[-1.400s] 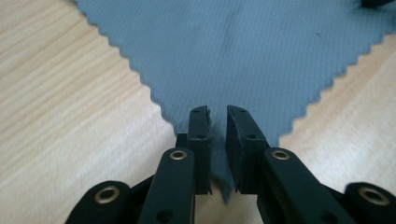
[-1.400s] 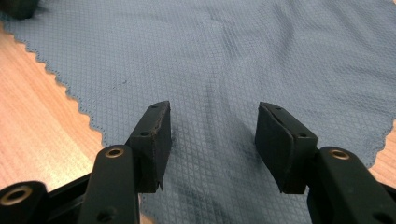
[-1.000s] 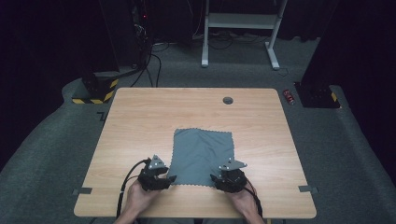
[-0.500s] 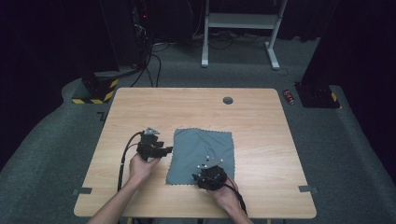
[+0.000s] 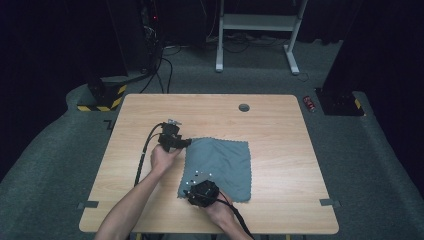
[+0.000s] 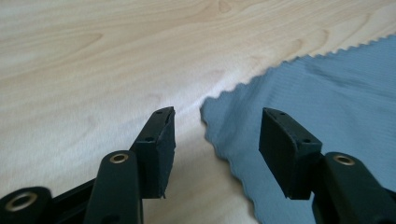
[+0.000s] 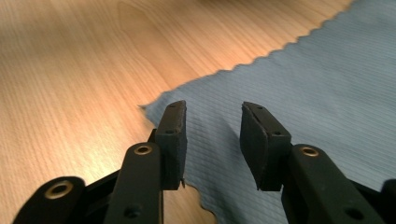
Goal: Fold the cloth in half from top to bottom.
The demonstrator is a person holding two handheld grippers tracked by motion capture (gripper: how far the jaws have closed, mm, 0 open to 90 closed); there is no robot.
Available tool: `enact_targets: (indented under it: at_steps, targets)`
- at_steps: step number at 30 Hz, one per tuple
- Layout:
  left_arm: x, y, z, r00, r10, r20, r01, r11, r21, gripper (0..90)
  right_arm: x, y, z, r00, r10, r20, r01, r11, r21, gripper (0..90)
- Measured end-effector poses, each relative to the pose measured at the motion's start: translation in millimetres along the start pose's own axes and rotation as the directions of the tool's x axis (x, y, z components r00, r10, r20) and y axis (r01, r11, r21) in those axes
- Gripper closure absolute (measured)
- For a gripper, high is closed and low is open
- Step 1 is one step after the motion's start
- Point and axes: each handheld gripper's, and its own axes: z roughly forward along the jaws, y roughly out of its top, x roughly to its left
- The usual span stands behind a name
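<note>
High view: a grey-blue cloth (image 5: 220, 167) with zigzag-cut edges is laid flat on the pale wood-grain counter (image 5: 280, 130). The left hand-held gripper (image 6: 217, 135) is spread over a corner. The right hand-held gripper (image 7: 212, 133), spread, has just been closing above the ribbed weave, nothing pinched.

cloth (image 5: 220, 162): 1 | tongs: 2 — left (image 5: 188, 144), right (image 5: 189, 192) | table (image 5: 270, 125): 1

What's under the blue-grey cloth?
The cloth lies flat on the wooden table, so the tabletop is underneath. No bump shows, but the part it covers can't be seen.
</note>
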Motion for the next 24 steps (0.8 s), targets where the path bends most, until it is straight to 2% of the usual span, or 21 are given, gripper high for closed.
enact_targets:
  at_steps: [4, 6, 9, 15, 19, 24]
  targets:
    - [-1.7, 3.7, 10.7, 0.9997, 0.013, -0.022, -0.012, 0.9999, 0.006, 45.0, 4.9, 1.7, 3.7, 0.9998, -0.02, 0.002, 0.02, 1.0, 0.009, 54.8]
    - [-1.6, 4.8, 16.4, 0.9992, 0.017, -0.036, -0.015, 0.9994, 0.03, 45.0, 5.3, 1.7, 4.0, 0.9999, -0.015, 0.007, 0.015, 1.0, 0.008, 54.3]
    - [-1.9, 6.7, 19.0, 0.9987, 0.021, -0.046, -0.02, 0.9993, 0.031, 46.0, 6.8, 1.1, 3.4, 0.9997, -0.022, 0.015, 0.022, 1.0, 0.007, 55.2]
    - [-7.0, 9.4, 22.8, 0.9933, 0.068, -0.093, -0.065, 0.9973, 0.036, 52.3, 10.9, 1.8, 3.1, 0.9992, -0.04, 0.009, 0.04, 0.999, 0.009, 66.4]
    - [-7.8, 9.3, 23.0, 0.9927, 0.083, -0.087, -0.08, 0.9963, 0.033, 57.3, 14.4, 2.3, 3.1, 0.9985, -0.054, 0.008, 0.054, 0.999, 0.009, 72.0]
    - [-6.1, 9.9, 23.2, 0.9936, 0.08, -0.08, -0.078, 0.9967, 0.024, 68.7, 17.4, 4.6, 3.6, 0.9971, -0.075, 0.008, 0.075, 0.997, 0.021, 80.9]
